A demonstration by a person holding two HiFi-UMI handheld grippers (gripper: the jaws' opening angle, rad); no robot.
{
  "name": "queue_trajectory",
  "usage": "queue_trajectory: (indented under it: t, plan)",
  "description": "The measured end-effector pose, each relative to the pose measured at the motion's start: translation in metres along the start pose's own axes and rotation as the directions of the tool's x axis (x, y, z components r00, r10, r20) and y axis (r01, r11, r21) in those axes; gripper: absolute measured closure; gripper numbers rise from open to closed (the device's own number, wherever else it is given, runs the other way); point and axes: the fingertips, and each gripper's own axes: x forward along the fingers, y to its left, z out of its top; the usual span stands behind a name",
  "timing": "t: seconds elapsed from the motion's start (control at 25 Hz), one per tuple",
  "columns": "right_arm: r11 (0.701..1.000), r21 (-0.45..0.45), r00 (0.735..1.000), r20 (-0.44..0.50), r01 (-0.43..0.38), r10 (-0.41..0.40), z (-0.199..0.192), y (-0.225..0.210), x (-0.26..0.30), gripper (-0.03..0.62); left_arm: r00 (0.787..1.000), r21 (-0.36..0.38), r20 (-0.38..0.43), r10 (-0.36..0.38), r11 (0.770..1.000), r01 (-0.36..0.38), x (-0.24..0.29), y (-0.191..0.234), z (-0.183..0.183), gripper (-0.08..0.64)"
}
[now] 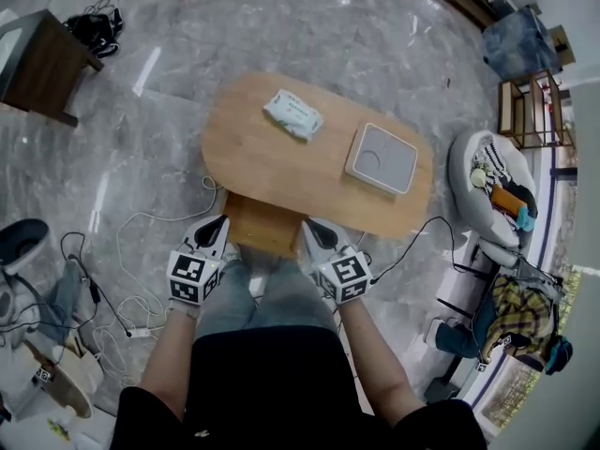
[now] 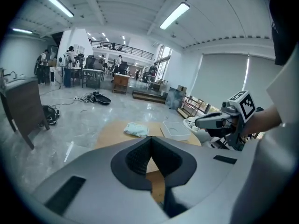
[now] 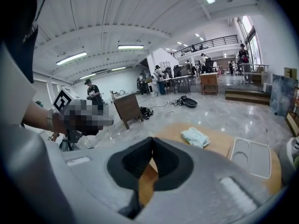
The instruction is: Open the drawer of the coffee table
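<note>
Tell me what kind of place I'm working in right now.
Probably a big open workshop or lab hall, not a home: a polished grey marble floor, a railed mezzanine balcony above work desks with people at them, and loose white cables trailing beside the oval wooden coffee table.

Matt wood above glossy stone.
Coffee table and its drawer of light wood, smooth and matt; floor of grey veined stone, polished, glossy. Near the table's far edge, wipes pack in soft crinkled film; toward the right end, tray of pale grey matt plastic. Left gripper and right gripper in smooth grey plastic, pads black, finely ribbed.
</note>
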Motion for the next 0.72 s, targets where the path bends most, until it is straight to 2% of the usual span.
queue_trajectory:
  t: [0.48, 0.72]
  plan:
    - [0.989, -0.133, 0.988, 0.131, -0.061, 0.079, 0.117, 0.029, -0.051, 0.594, 0.985, 0.073, 0.168, 0.025, 0.997, -0.037, -0.057, -0.037, 0.114, 0.545]
    - [0.981, -0.177, 0.974, 0.194, -0.083, 0.118, 0.163, 0.045, -0.078, 0.594, 0.974, 0.113, 0.225, 0.019, 0.993, -0.045, -0.085, -0.057, 0.155, 0.544]
